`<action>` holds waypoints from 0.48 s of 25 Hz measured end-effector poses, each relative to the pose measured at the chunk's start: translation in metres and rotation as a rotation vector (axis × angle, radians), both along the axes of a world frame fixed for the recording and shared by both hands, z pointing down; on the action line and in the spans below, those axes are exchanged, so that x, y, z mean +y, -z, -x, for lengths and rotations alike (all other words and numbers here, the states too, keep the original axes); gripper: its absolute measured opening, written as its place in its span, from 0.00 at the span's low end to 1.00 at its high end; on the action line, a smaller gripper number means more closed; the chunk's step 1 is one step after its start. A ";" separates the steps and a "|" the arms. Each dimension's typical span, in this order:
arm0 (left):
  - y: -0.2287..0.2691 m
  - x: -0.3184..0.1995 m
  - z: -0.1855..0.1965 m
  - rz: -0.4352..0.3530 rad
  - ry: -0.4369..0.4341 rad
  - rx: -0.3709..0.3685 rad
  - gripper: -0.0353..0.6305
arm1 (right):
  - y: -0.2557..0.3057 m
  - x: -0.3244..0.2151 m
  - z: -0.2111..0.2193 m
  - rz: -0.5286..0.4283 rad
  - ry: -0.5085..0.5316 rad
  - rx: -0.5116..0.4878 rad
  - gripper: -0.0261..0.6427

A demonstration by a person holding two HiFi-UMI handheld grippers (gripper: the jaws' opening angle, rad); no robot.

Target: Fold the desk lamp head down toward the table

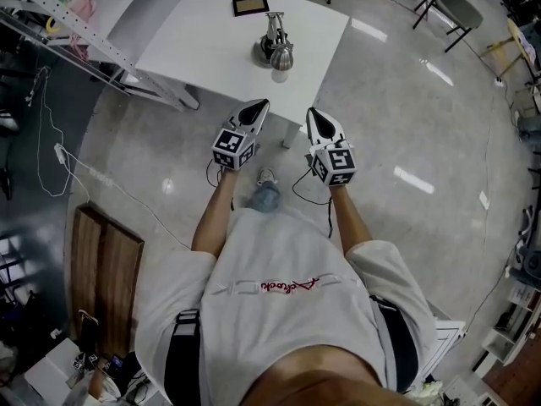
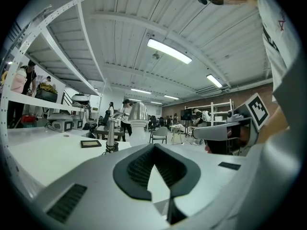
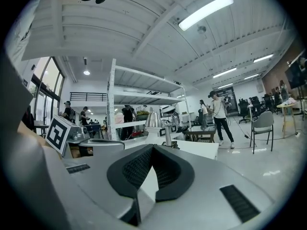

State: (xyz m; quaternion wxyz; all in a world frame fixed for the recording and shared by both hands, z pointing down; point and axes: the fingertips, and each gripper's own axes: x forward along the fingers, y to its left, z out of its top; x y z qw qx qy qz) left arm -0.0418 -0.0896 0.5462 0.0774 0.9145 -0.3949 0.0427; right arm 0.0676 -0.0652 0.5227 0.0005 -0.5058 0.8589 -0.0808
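The desk lamp [image 1: 275, 47] stands on the white table [image 1: 211, 49], its silver bell-shaped head [image 2: 138, 115] raised beside a short metal stem [image 2: 111, 135]. In the right gripper view the lamp head [image 3: 153, 120] and stem [image 3: 168, 133] rise just beyond the jaws. My left gripper [image 1: 259, 108] and right gripper [image 1: 314, 113] hover side by side over the floor, short of the table's near edge and apart from the lamp. Both are shut with nothing between the pads. Each gripper view also catches the other one: the left gripper [image 3: 96, 145] and the right gripper [image 2: 223, 131].
A small dark framed pad [image 1: 251, 5] lies on the table behind the lamp. A metal shelving rack [image 1: 76, 32] runs along the left. A wooden board [image 1: 101, 282] and a white cable [image 1: 93, 176] lie on the floor. Chairs [image 1: 452, 7] stand at the far right; people stand in the background.
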 end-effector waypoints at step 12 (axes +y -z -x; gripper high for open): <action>0.005 0.050 -0.003 -0.008 -0.001 0.000 0.09 | 0.005 0.047 0.006 -0.017 0.010 0.013 0.06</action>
